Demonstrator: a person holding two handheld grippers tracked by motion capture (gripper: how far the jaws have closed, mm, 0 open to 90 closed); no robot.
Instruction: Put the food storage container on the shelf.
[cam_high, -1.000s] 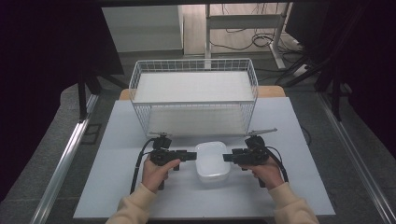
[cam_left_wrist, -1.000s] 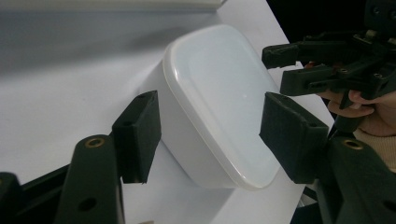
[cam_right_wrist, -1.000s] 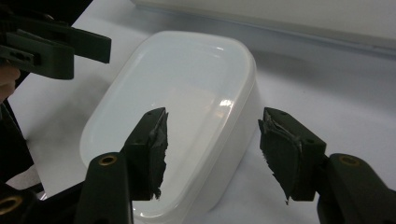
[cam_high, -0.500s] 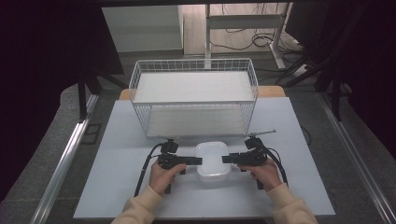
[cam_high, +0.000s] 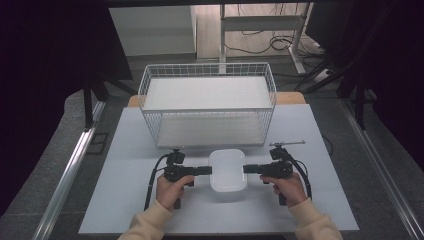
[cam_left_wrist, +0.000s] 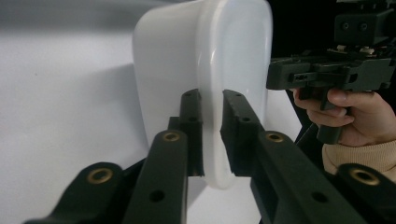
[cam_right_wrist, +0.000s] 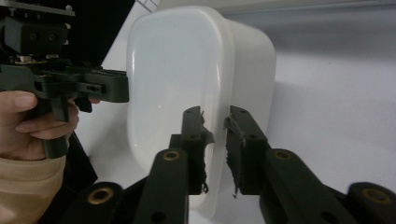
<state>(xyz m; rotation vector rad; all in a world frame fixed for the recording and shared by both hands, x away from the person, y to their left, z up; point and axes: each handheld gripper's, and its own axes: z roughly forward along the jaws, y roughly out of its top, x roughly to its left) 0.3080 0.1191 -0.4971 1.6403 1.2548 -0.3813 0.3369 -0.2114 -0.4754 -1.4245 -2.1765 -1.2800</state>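
Tub (cam_high: 227, 170) light, stiff, slick plastic; left gripper (cam_high: 206, 170), right gripper (cam_high: 246, 169) clamped on opposite rims—best hold.

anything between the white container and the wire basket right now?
Nothing: in the high view a bare strip of table separates the white container from the wire basket. Both grippers clamp the container's rim.

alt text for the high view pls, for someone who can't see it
Seen from above, a person's two hands each hold a black gripper, the left gripper and right gripper clamped on opposite edges of a white plastic container on a white table. Behind it stands a white wire basket.
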